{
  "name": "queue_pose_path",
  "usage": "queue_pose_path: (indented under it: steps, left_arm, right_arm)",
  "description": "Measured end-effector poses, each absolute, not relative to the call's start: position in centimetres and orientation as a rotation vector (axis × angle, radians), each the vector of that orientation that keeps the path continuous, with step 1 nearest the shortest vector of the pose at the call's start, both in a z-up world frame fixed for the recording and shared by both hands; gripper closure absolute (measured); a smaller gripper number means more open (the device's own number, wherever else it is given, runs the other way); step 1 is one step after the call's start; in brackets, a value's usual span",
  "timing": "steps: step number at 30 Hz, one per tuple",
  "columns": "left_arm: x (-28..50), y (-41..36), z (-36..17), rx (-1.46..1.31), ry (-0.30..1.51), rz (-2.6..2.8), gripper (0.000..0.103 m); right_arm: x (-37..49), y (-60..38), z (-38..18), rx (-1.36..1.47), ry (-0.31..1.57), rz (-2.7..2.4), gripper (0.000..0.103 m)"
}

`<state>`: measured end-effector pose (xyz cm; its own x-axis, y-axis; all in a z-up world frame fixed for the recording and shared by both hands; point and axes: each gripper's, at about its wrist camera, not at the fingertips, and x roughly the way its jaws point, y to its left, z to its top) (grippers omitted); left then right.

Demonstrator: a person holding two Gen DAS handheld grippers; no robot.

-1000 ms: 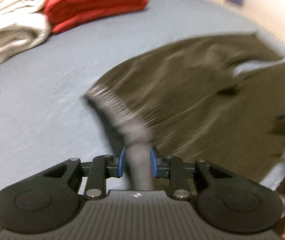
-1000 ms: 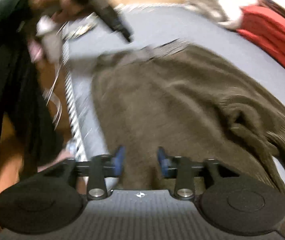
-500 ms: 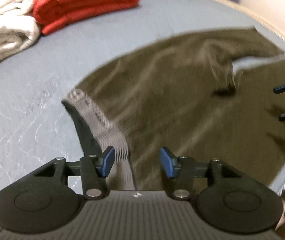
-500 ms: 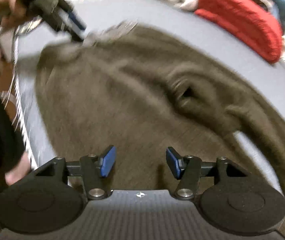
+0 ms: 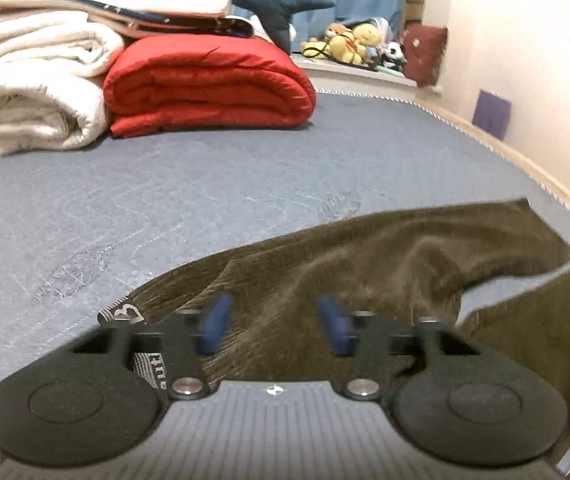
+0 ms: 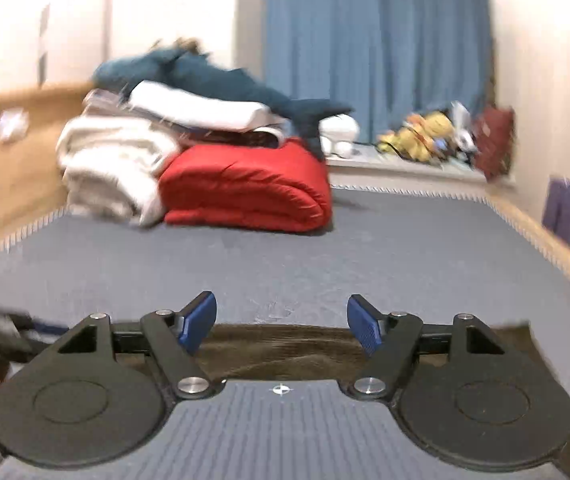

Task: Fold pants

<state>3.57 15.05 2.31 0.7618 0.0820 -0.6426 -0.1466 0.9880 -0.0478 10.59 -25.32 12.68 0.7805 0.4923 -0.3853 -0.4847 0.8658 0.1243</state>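
Note:
Olive-brown corduroy pants (image 5: 365, 264) lie spread on the grey-blue mattress (image 5: 205, 184), the grey lettered waistband (image 5: 125, 314) at the left and two legs running off to the right. My left gripper (image 5: 273, 326) is open and empty just above the waist end. In the right wrist view only a strip of the pants (image 6: 281, 350) shows below the fingers. My right gripper (image 6: 281, 326) is open wide and empty above that strip.
A folded red quilt (image 5: 209, 84) and white blankets (image 5: 33, 84) are stacked at the far end, with a blue shark plush (image 6: 205, 76) on top. Stuffed toys (image 5: 353, 44) sit on the window ledge. A wall runs along the right side (image 5: 525, 60).
My left gripper let go of the waistband and opened. Both grippers tilted up from looking down at the pants to looking level across the bed. The pants now lie flat.

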Motion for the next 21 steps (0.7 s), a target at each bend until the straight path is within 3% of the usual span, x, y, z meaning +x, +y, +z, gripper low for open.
queue_pose_path:
  steps: [1,4,9,16,21]
  left_arm:
    - [3.8,15.5,2.2,-0.120,0.697,0.123,0.093]
    - [4.1,16.9,1.6,-0.142,0.682,0.147,0.099]
    - [4.9,19.3,-0.3,-0.182,0.686,0.215,0.099]
    - [8.8,20.8,-1.0,-0.155,0.724,0.235,0.097]
    - [14.2,23.2,-3.6,-0.089,0.775,0.225,0.084]
  right_arm:
    - [10.9,-25.9,12.4,0.063,0.430,0.516,0.029]
    - [12.5,-27.2,10.0,0.126,0.480,0.449,0.030]
    - [16.4,-28.0,6.1,0.223,0.597,0.428,0.036]
    - [16.3,-28.2,4.8,0.200,0.576,0.430,0.036]
    - [16.4,-29.2,5.1,0.237,0.603,0.447,0.036]
